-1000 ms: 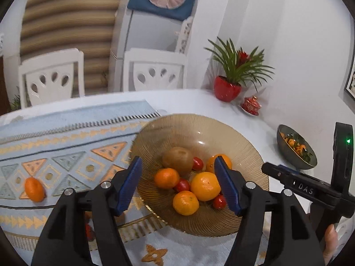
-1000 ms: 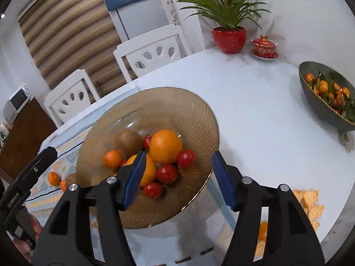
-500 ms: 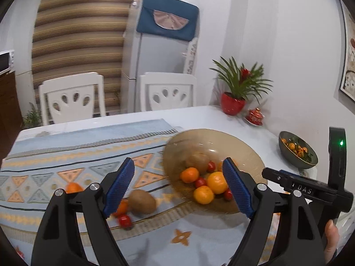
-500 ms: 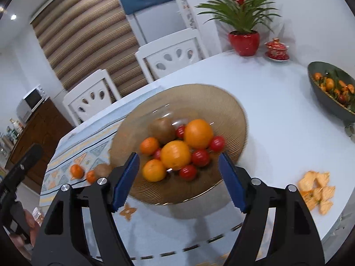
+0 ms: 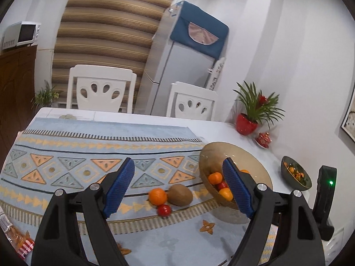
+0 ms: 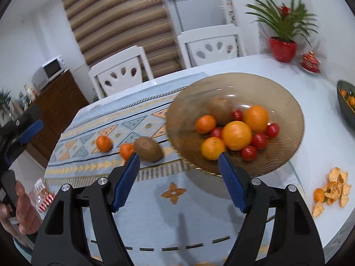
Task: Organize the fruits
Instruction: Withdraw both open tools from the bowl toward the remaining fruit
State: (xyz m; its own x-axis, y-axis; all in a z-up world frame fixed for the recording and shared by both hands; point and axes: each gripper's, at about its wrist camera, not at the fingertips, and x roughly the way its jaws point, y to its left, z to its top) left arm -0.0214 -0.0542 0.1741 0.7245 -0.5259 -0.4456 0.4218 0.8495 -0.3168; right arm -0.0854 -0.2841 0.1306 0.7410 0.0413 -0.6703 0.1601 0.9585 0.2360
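An amber glass bowl (image 6: pixel 288 115) sits on the table with oranges (image 6: pixel 237 135), mandarins, a kiwi (image 6: pixel 219 108) and cherry tomatoes in it. On the patterned runner to its left lie a kiwi (image 6: pixel 148 149) and two mandarins (image 6: pixel 126 150) (image 6: pixel 103 143). My right gripper (image 6: pixel 179 181) is open and empty, hanging short of the bowl's near-left rim. My left gripper (image 5: pixel 177 188) is also open and empty. Beyond its fingers lie a loose mandarin (image 5: pixel 157 196), the kiwi (image 5: pixel 179 194) and a cherry tomato (image 5: pixel 164 210). The bowl (image 5: pixel 244 155) stands behind its right finger.
Orange peel and a small mandarin (image 6: pixel 332 188) lie on the white table right of the bowl. A dark bowl (image 5: pixel 296 175) of small fruit, a red potted plant (image 5: pixel 246 124) and a red lidded pot stand far right. A snack packet (image 5: pixel 17 241) lies near left. White chairs line the far edge.
Both grippers have drawn back and up from the bowl, which now looks smaller. The left view has swung left, bringing the loose kiwi, mandarin and tomato between its fingers. Both stay open.
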